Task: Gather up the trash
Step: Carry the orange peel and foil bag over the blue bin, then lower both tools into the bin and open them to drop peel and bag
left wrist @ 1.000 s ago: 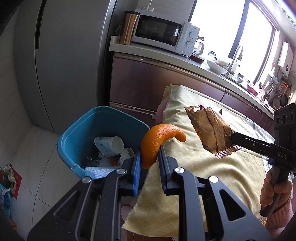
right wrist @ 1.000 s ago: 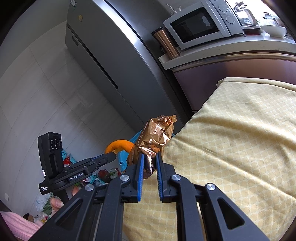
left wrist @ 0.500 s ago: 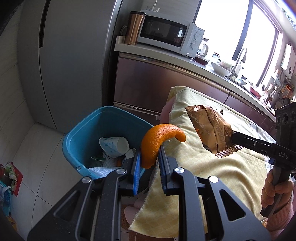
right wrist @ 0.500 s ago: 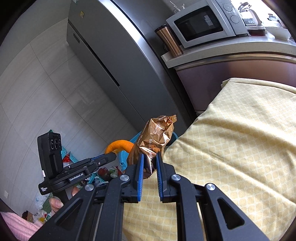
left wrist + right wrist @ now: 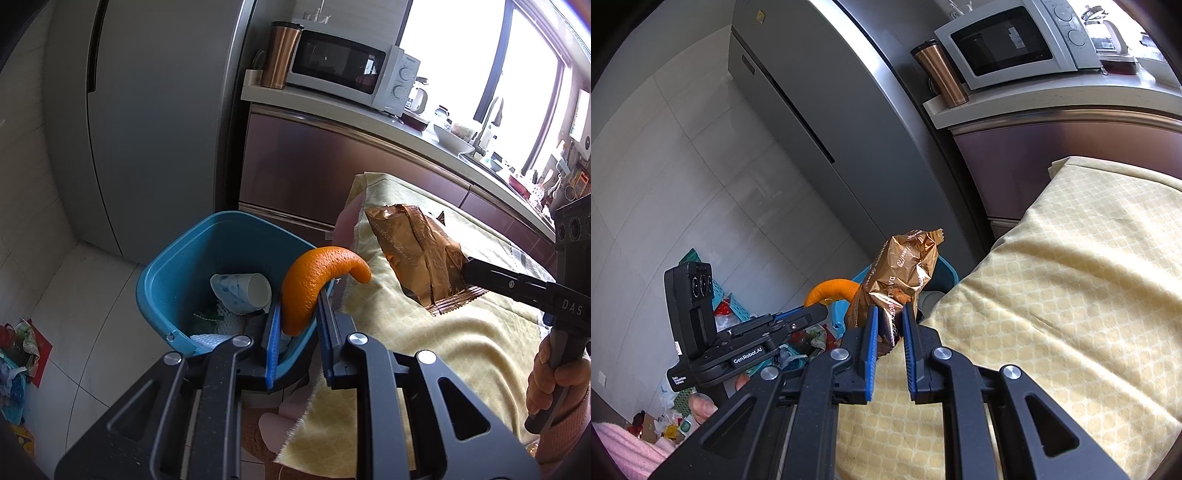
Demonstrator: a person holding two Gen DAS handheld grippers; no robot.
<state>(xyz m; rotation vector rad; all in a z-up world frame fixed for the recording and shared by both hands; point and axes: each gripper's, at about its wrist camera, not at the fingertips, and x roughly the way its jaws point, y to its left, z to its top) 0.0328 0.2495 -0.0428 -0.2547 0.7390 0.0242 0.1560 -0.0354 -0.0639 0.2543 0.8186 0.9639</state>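
Observation:
My left gripper (image 5: 295, 306) is shut on a curved orange peel (image 5: 314, 280), held over the near rim of a blue bin (image 5: 173, 258) on the floor. The bin holds a paper cup (image 5: 240, 291) and white scraps. My right gripper (image 5: 888, 314) is shut on a crumpled bronze foil snack bag (image 5: 905, 273), held above the left edge of the table with the yellow cloth (image 5: 1052, 295). In the left wrist view the foil bag (image 5: 417, 254) hangs right of the peel. The right wrist view shows the peel (image 5: 831, 290) and the bin (image 5: 945, 269) behind the bag.
A steel fridge (image 5: 147, 110) stands behind the bin. The counter (image 5: 332, 99) carries a microwave (image 5: 351, 70) and a copper tumbler (image 5: 280, 55). Coloured packaging litters the floor at the left (image 5: 18, 354). A hand (image 5: 554, 373) grips the right tool's handle.
The view from both grippers has shifted slightly; the bin sits a little more to the right in the left wrist view. Both grips are unchanged.

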